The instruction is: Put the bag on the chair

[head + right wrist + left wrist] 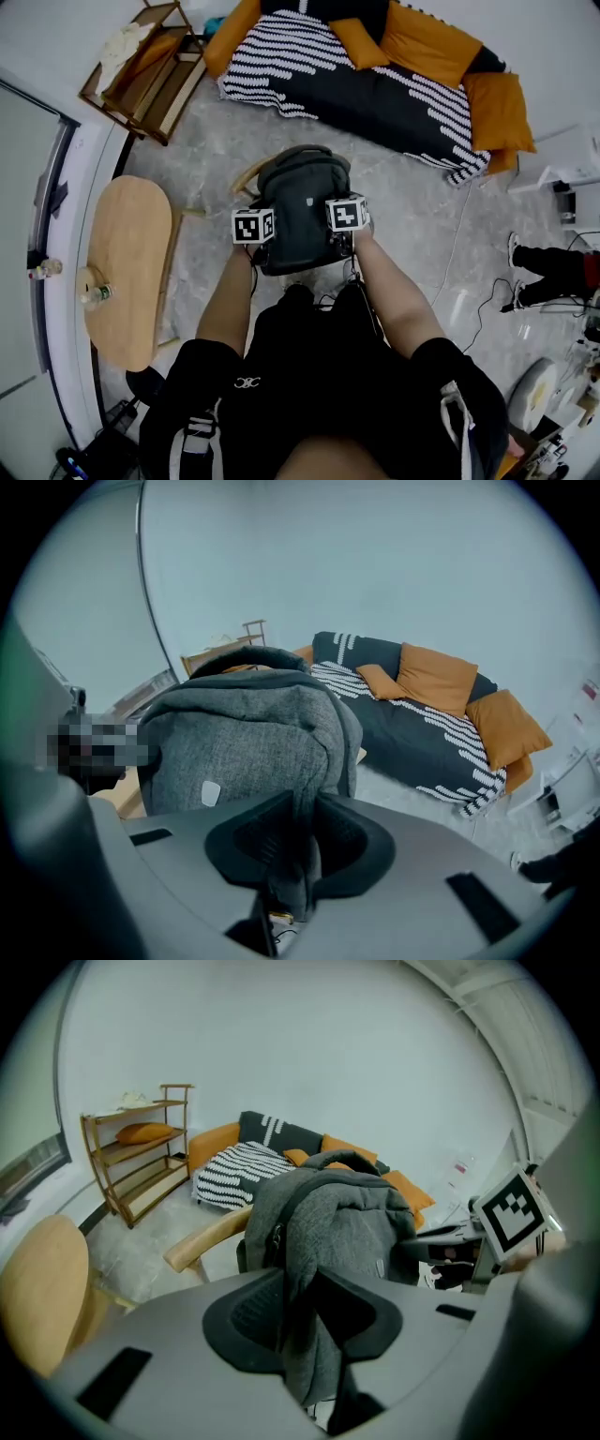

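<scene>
Fingers (246,1314) of left gripper (302,1290) and right gripper (298,829) are all clamped on bag (300,202) fabric. Bag is over the wooden chair (246,175), covering its seat; can't tell if it's touching.

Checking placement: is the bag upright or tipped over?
Upright: the head view looks down on the bag and its top handle, above the chair, and the left gripper and right gripper each pinch its fabric.
</scene>
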A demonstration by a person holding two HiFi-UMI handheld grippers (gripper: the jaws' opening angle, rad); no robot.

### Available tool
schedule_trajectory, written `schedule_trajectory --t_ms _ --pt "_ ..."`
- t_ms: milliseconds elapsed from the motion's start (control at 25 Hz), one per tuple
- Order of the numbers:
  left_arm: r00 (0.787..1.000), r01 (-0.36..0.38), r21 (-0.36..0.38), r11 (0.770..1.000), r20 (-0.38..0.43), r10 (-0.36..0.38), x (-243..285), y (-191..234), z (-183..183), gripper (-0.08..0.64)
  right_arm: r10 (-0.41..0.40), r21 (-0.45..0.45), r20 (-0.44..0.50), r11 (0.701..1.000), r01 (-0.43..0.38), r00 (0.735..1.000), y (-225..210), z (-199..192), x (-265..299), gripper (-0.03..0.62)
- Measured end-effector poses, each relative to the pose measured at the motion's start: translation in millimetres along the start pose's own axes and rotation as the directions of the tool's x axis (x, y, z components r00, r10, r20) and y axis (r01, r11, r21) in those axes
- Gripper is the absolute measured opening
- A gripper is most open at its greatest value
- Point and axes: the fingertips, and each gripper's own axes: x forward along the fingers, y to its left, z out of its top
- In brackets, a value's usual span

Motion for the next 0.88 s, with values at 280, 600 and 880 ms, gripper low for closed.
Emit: schedule_trajectory --t_ms 280,600,880 --pt "0.988 -0.154 0.053 0.987 0.001 0.154 4.2 12.7 17.6 0.154 0.007 0.036 0.046 0.999 -0.009 0.999 -8.0 15.6 0.2 0.114" --pt "0.958 -0.224 0.194 0.955 0.224 0.180 -64.4 -20.2 48.5 0.128 0.018 0.015 0.337 1.000 -0.025 0.941 4.4 46.6 -77.9 0.119" --pt "0.829 -0.317 0.218 0.923 0.537 0.157 -194.6 -62.2 127.4 0.050 0.045 -0.094 0.687 0.995 0.028 0.725 28.1 119.2 -219.0 0.015"
